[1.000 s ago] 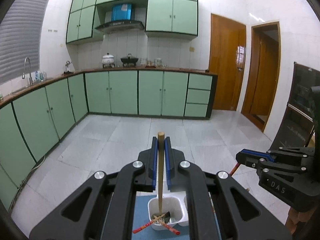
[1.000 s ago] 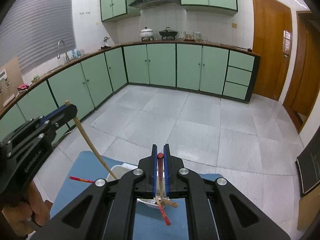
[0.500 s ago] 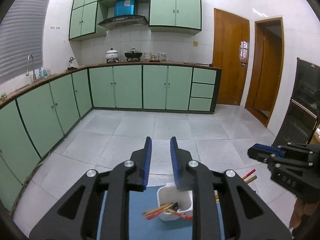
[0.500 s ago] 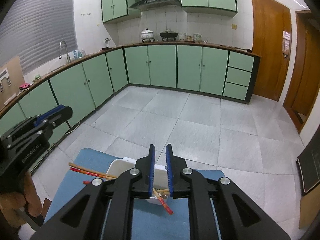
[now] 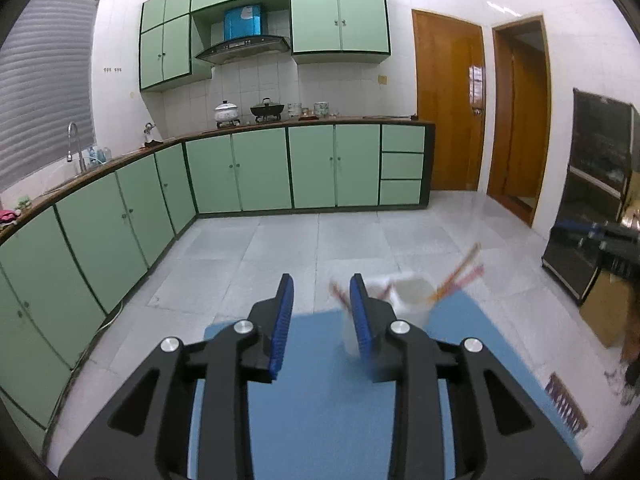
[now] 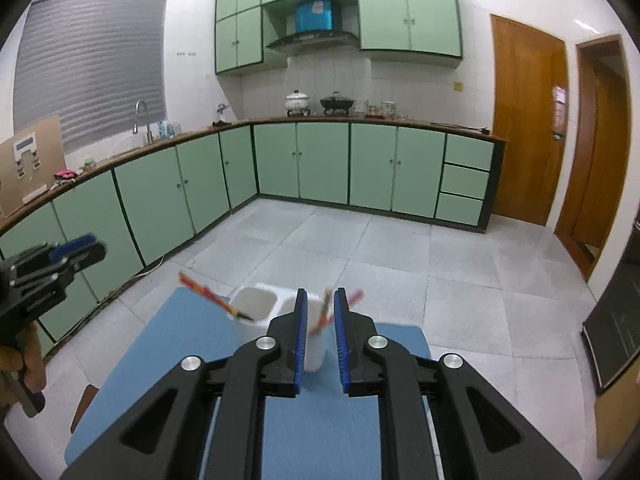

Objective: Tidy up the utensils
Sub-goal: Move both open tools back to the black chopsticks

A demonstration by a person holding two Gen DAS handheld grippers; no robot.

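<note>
Behind the white two-compartment holder (image 6: 276, 312) on the blue mat (image 6: 168, 352): left gripper (image 5: 320, 320) and right gripper (image 6: 320, 336) both just parted, empty, drawn back; chopsticks (image 6: 208, 294) now dropped inside, leaning out; delivery apparently done.

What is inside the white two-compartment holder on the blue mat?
In the white holder, red and wooden chopsticks lean out of the left compartment; more stand in the right one, partly hidden by the right gripper's fingers. The bottoms are hidden.

We see both grippers, left (image 5: 320, 316) and right (image 6: 321, 332), now empty, jaws just opened. Their chopsticks (image 6: 212, 298) now rest in the white holder (image 6: 256, 310).
</note>
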